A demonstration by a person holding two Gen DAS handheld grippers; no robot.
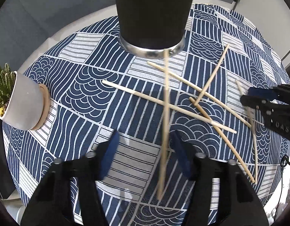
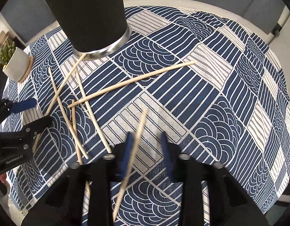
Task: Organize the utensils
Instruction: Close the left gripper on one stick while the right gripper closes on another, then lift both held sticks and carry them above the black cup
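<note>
A black tumbler (image 1: 152, 15) with a steel base ring stands on the blue-and-white patterned cloth. Several pale wooden chopsticks (image 1: 201, 103) lie crossed in front of it. My left gripper (image 1: 145, 135) points down at the cloth, its blue pads well apart. One blurred chopstick (image 1: 166, 103) runs between them, close to the right pad. My right gripper (image 2: 146, 134) also points down with a clear gap between its pads. Another blurred chopstick (image 2: 138, 131) slants through that gap against the left pad. Each gripper shows at the edge of the other's view: right gripper (image 1: 248, 98), left gripper (image 2: 37, 113).
A small cactus in a white pot (image 1: 22, 103) on a wooden saucer stands at the table's left side, cactus pot (image 2: 15, 62). One long chopstick (image 2: 133, 81) lies apart from the pile. The round table's white rim (image 2: 201, 3) borders the cloth.
</note>
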